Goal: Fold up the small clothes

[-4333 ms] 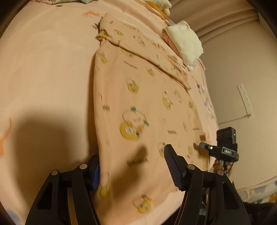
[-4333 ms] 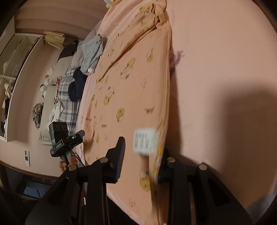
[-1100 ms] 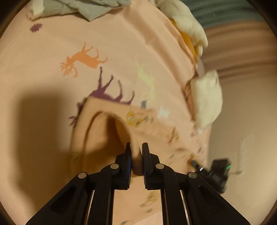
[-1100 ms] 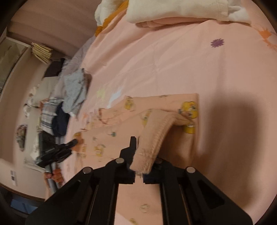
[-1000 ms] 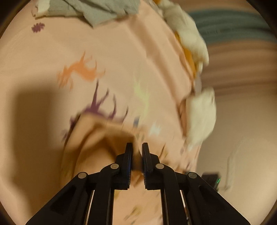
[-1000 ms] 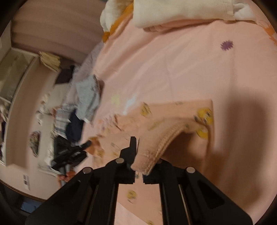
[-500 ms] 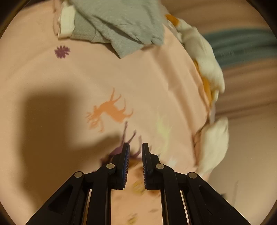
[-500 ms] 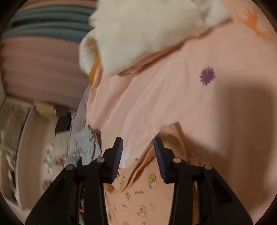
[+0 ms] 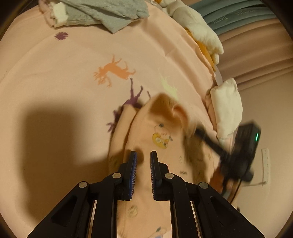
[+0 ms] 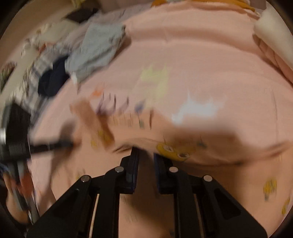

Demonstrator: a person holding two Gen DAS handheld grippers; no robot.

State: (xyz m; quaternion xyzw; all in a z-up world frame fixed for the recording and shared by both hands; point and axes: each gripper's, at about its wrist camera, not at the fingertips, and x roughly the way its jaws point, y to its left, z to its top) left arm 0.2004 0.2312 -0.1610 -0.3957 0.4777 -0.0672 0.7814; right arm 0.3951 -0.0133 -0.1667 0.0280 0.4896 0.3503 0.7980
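**Q:** Over the bed, how do the two tools stand?

**A:** Left gripper (image 9: pixel 143 161) points forward and down above the pink garment (image 9: pixel 161 146); its jaws stand slightly apart with nothing between them, released. Right gripper (image 10: pixel 145 155) is posed likewise, jaws parted, empty, tips at a raised fold of the same garment (image 10: pixel 174 146).

**Q:** Where does the garment lie?

**A:** Folded over itself on the pink bedsheet (image 9: pixel 73 73), partly covering a purple animal print (image 9: pixel 131 98).

**Q:** What is hard to read?

**A:** The right wrist view is motion-blurred; prints and garment edges smear. In the left view the right tool's body is a dark blur at the right edge. Whether either tip touches cloth cannot be told.

**Q:** Other items?

**A:** Grey clothes (image 9: pixel 109 14) and a white folded pile (image 9: pixel 227 106) lie well apart from the garment.
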